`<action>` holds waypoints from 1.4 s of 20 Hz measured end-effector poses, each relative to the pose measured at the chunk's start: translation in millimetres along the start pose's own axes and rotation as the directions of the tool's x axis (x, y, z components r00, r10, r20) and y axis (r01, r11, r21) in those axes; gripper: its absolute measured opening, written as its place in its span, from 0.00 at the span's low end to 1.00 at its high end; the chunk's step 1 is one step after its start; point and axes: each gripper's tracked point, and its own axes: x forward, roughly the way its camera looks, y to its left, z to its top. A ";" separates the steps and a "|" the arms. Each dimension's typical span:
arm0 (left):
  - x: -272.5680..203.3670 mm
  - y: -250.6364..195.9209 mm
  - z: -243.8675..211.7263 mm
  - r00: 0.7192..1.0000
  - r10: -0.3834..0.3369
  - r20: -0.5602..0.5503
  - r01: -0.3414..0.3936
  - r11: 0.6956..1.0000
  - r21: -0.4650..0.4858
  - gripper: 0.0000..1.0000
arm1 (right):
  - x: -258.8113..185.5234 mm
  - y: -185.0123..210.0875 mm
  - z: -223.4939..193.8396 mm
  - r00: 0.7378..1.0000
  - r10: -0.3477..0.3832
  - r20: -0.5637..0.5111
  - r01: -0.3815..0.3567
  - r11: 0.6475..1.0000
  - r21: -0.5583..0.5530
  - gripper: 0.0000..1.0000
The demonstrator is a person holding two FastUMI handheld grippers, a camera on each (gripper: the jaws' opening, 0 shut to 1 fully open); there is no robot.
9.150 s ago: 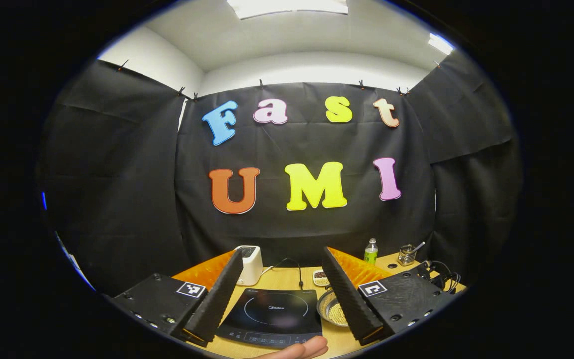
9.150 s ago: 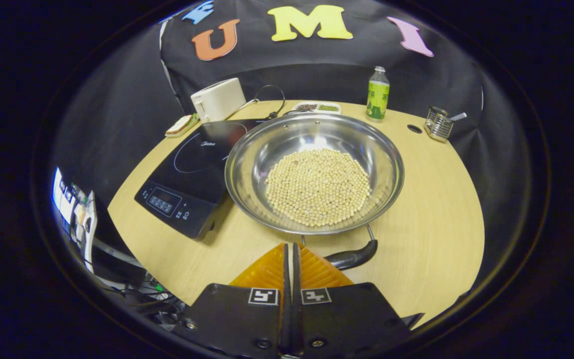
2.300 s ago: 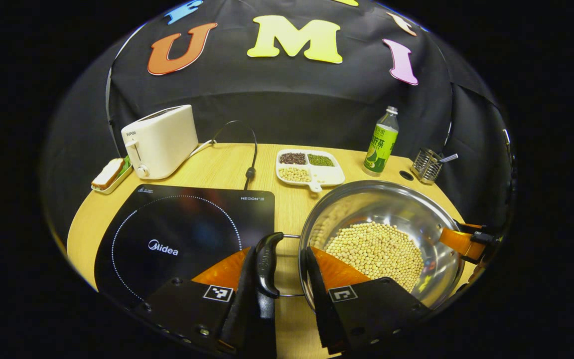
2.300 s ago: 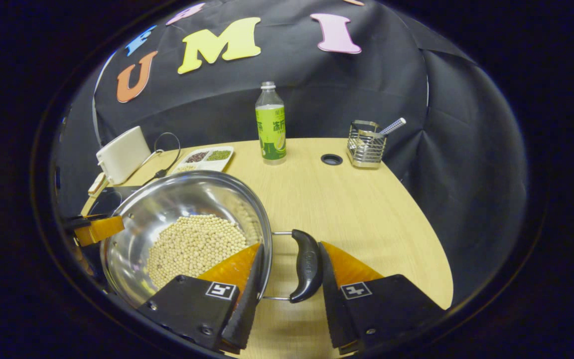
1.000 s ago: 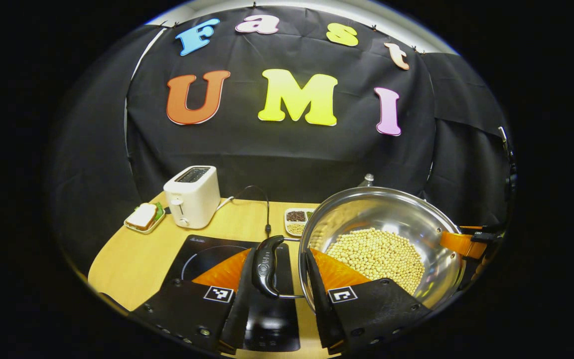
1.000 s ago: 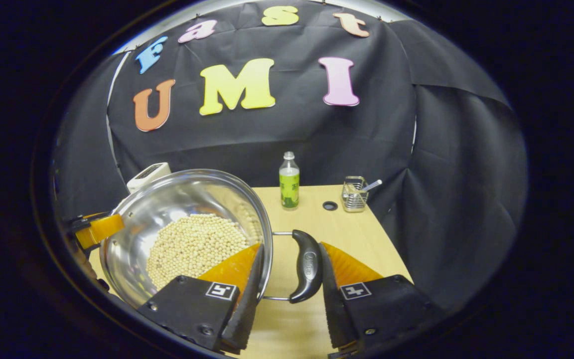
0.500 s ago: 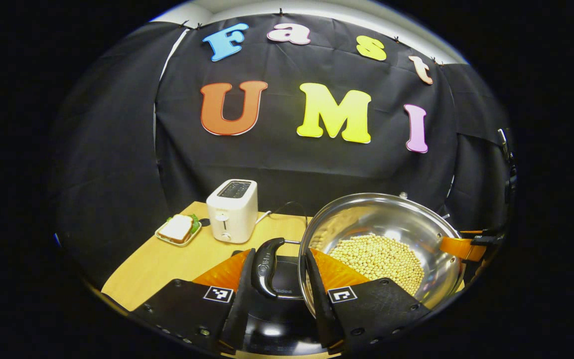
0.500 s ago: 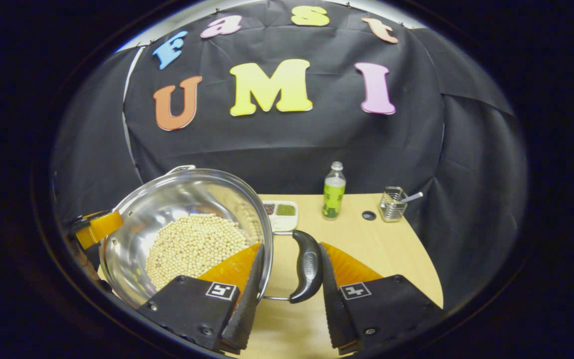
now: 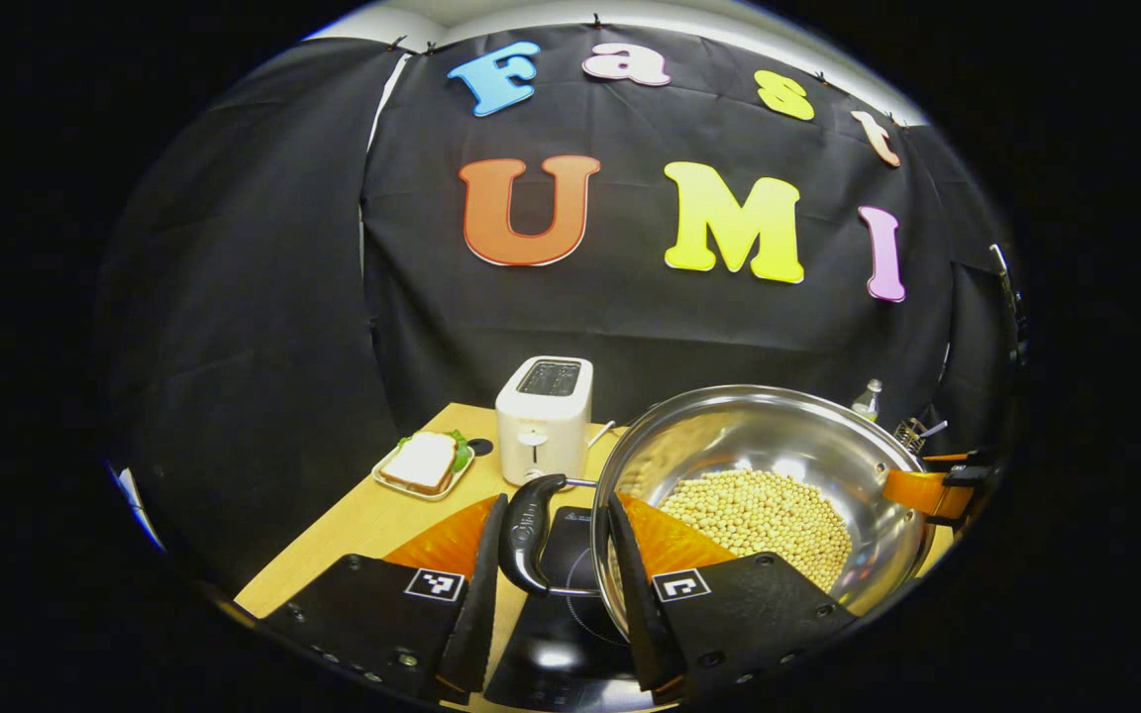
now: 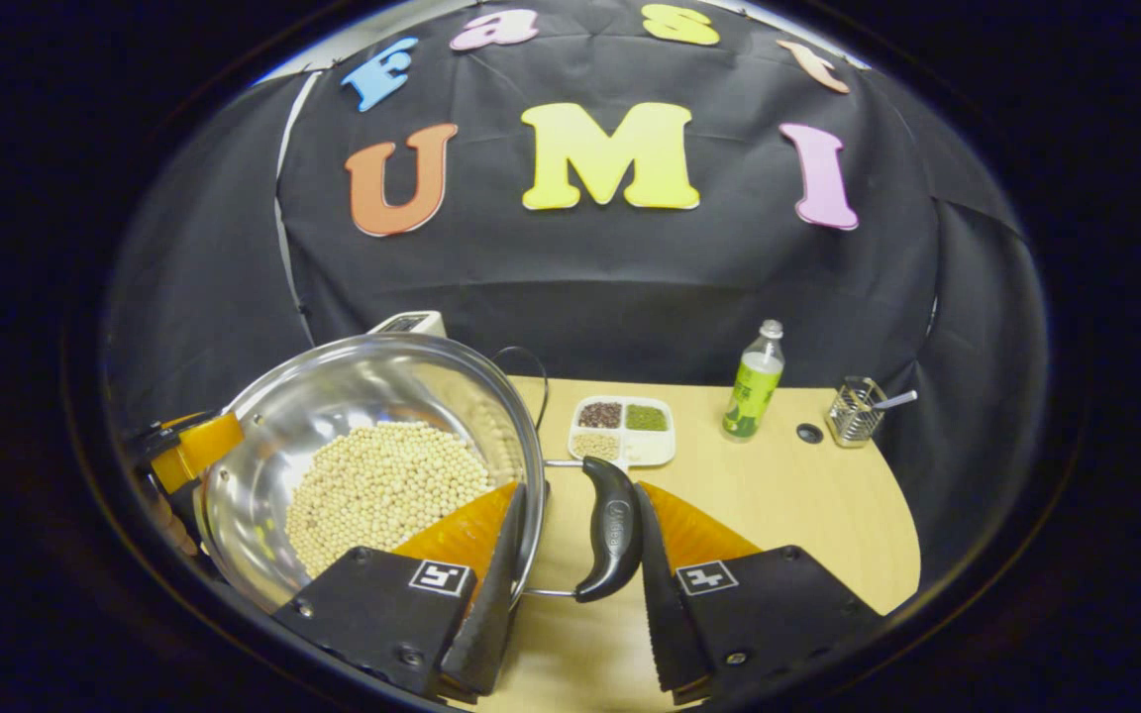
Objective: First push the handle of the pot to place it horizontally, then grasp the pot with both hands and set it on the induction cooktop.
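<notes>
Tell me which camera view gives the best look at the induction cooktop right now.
The left gripper view. There the induction cooktop lies dark and glossy between the left hand-held gripper's fingers, under the lifted pot. In the right gripper view the pot and its beans cover that side, so I cannot make the cooktop out.

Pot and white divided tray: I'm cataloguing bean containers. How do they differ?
The pot is round, shiny metal; the tray is white and rectangular. The pot holds one heap of pale beans; the tray keeps dark, green and pale ones apart in compartments. The pot is gripped in jaws; the tray lies on the table. Both hold beans.
</notes>
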 end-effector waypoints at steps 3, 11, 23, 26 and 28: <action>19.0 13.8 -19.7 0.999 0.022 -0.027 -0.022 1.000 0.009 0.54 | 21.3 13.9 -13.4 1.000 0.002 -0.027 -0.002 1.000 -0.008 0.62; 71.3 30.6 -79.1 0.991 0.033 -0.131 -0.032 0.999 0.008 0.54 | 74.4 29.6 -60.8 0.992 -0.032 -0.121 0.034 0.999 0.016 0.61; 72.1 30.1 -89.5 0.999 -0.007 -0.032 0.008 0.999 0.031 0.57 | 80.9 25.4 -76.2 0.999 -0.016 -0.050 0.019 0.998 0.060 0.65; 72.6 30.1 -89.5 1.000 -0.017 -0.023 0.018 1.000 0.023 0.57 | 84.0 25.2 -76.1 1.000 0.001 -0.007 0.000 0.996 0.084 0.69; 69.9 31.4 -90.7 0.999 -0.014 -0.038 0.015 1.000 0.001 0.58 | 85.2 28.8 -75.9 0.999 0.034 0.008 -0.035 0.994 0.106 0.76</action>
